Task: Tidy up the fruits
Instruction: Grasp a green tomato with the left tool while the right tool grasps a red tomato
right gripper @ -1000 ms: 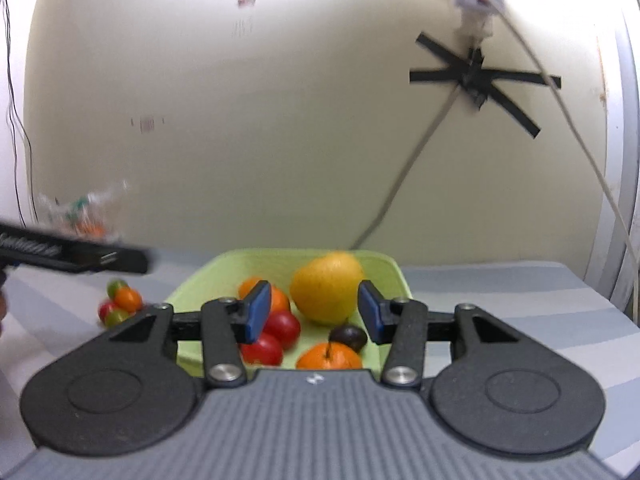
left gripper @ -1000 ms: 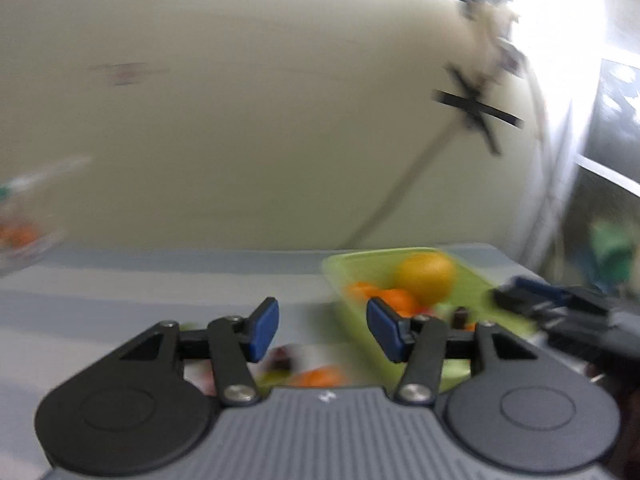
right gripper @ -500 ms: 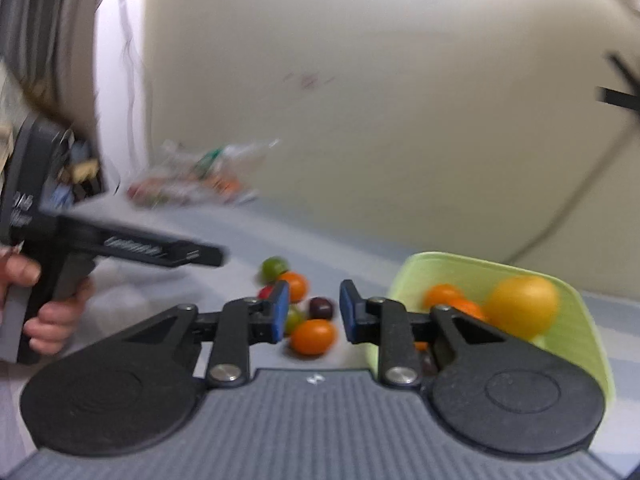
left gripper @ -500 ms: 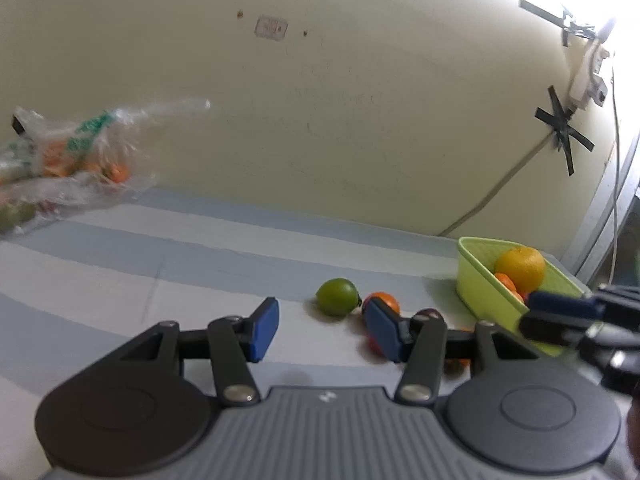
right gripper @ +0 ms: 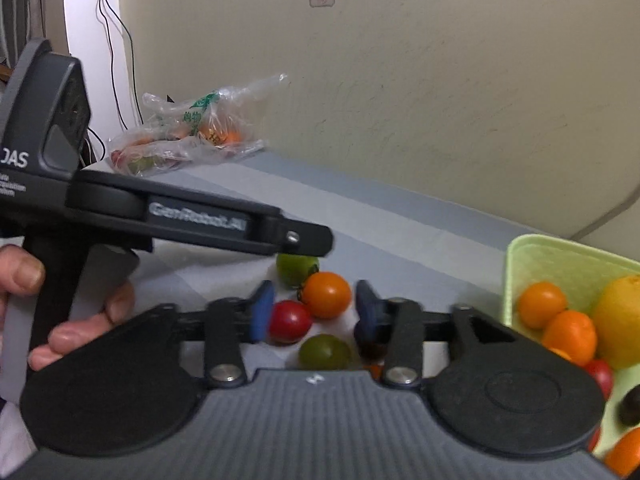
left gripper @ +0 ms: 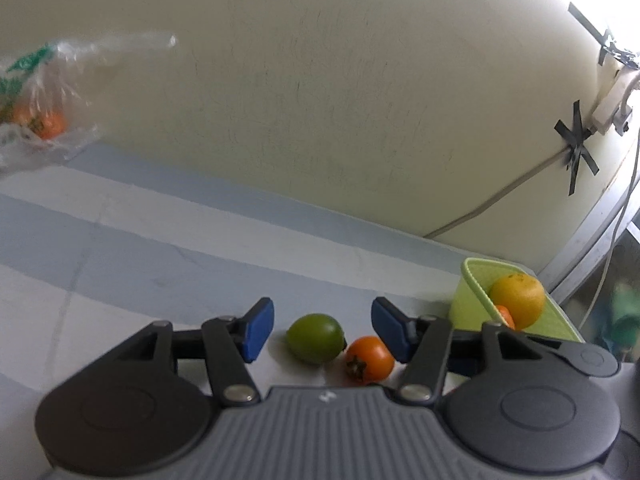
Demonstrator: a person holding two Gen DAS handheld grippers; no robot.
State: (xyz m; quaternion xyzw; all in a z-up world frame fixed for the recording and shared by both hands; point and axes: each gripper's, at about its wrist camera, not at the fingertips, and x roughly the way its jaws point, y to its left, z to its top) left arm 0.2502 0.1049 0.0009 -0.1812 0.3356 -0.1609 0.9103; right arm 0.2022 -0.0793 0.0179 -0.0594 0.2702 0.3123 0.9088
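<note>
Far off to the left of the left gripper's fingers, by the wall: a clear plastic bag (left gripper: 38, 108) with orange fruit inside. Left gripper (left gripper: 322, 330) low over the striped cloth (left gripper: 160, 256), blue fingers wide apart, holding nothing. Between those fingers, a little ahead: a green tomato (left gripper: 316, 337). Just right of it, touching or almost touching, near the right finger: an orange tomato (left gripper: 370, 359) with a dark stem. Past the right finger: a light green basket (left gripper: 470, 292) with a big yellow-orange fruit (left gripper: 517, 300) inside.

From the right wrist camera, at the far left: the person's left hand (right gripper: 60, 312) around the handle of the left gripper, its black arm reaching over the small pile of fruit. Right gripper (right gripper: 314, 314) with blue fingers apart, holding nothing. Right beside the left finger, on the inner side: a red tomato (right gripper: 289, 321). Between the fingers, ahead: the orange tomato (right gripper: 327, 294), and behind it the green tomato (right gripper: 297, 269), partly hidden under the black arm. Between the fingers, closer in: a dull green tomato (right gripper: 324, 352). Under the right finger: a dark round fruit (right gripper: 370, 350), hard to make out. Right of the right finger: the basket (right gripper: 568, 264) with several orange fruits (right gripper: 541, 305) and the big yellow one (right gripper: 620, 324).
</note>
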